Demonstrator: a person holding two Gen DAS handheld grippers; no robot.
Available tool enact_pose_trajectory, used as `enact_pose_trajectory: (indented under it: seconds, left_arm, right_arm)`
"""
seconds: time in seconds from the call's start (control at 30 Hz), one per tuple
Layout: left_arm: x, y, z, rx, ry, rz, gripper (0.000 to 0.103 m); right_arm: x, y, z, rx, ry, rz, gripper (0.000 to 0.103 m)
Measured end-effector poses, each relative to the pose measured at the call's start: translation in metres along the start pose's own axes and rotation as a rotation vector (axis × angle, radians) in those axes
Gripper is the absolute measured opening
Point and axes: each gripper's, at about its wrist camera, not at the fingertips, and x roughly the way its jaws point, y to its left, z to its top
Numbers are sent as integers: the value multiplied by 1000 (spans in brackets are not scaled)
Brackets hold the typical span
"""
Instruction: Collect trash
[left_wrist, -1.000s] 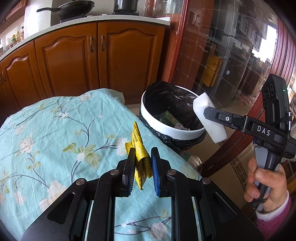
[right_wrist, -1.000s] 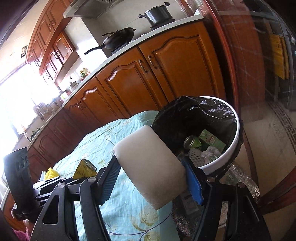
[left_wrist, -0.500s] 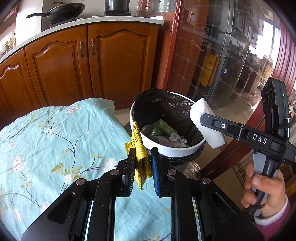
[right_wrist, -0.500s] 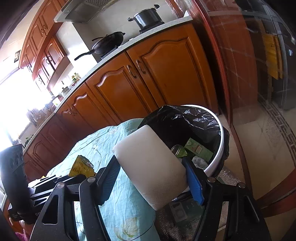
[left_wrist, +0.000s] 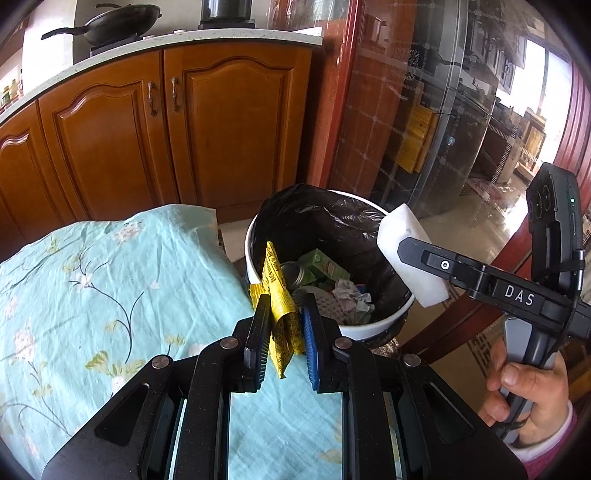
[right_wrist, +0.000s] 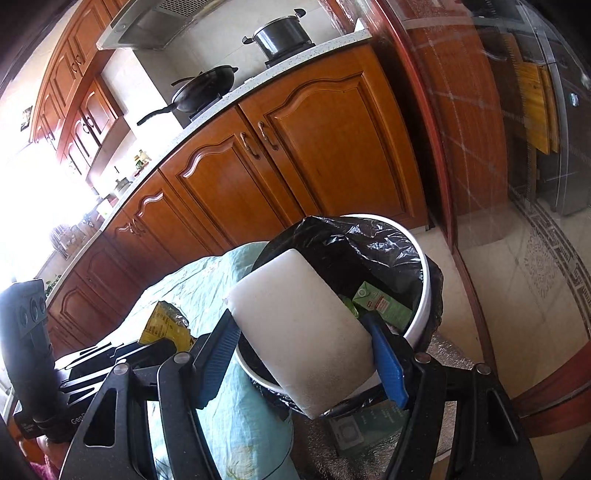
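1. Trash bin (left_wrist: 384, 325), black-lined, at 12 o'clock off the table (left_wrist: 110, 280) edge; only my left view shows its can and crumpled tissue.
2. Right gripper (right_wrist: 306, 347) clamps white foam block (right_wrist: 303, 332) over the rim.
3. Left gripper (left_wrist: 283, 314) pinches yellow wrapper (left_wrist: 277, 291).

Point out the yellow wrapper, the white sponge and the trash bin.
yellow wrapper (left_wrist: 277, 295), left wrist view, middle of its printed face.
white sponge (right_wrist: 306, 332), right wrist view, broad front face.
trash bin (left_wrist: 373, 325), left wrist view, white near rim.

Black hand-held gripper (left_wrist: 283, 325), blue pads, pink sleeve (left_wrist: 546, 448)
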Motion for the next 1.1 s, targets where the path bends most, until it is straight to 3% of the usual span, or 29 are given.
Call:
enact_pose_trajectory:
  seconds: [0.5, 0.77, 1.1]
  left_arm:
    - [50, -6, 42, -30, 57, -70, 16]
    - [68, -8, 40, -36, 97, -79, 40]
    - [63, -4, 38, -57, 84, -79, 44]
  right_arm:
    - [21, -16, 24, 4, 33, -49, 73]
    - [28, -24, 30, 20, 50, -56, 79]
    - [30, -29, 31, 48, 43, -46, 81]
